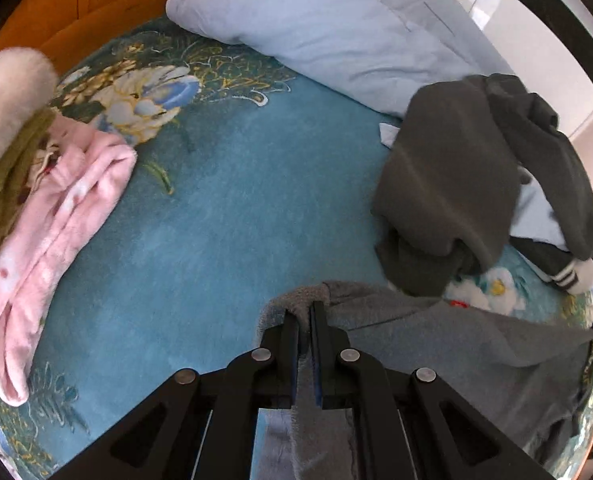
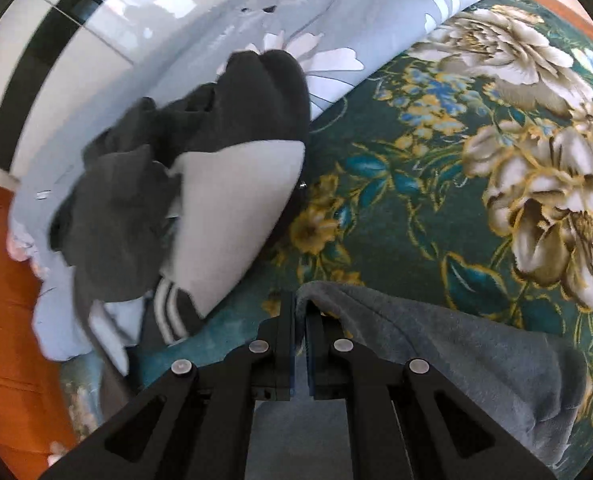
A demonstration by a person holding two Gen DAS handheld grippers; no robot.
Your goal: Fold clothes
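Your left gripper (image 1: pixel 304 312) is clamped narrow on an edge of the soft grey fleece garment (image 1: pixel 456 344), which lies on the teal floral bedspread (image 1: pixel 224 208); your right gripper (image 2: pixel 300 304) pinches another edge of it. Only your left view shows the fuzzy pink folded blanket (image 1: pixel 52 224). Both show the rumpled dark grey sweatshirt (image 2: pixel 224 120) beside the pale blue quilt (image 1: pixel 336 36).
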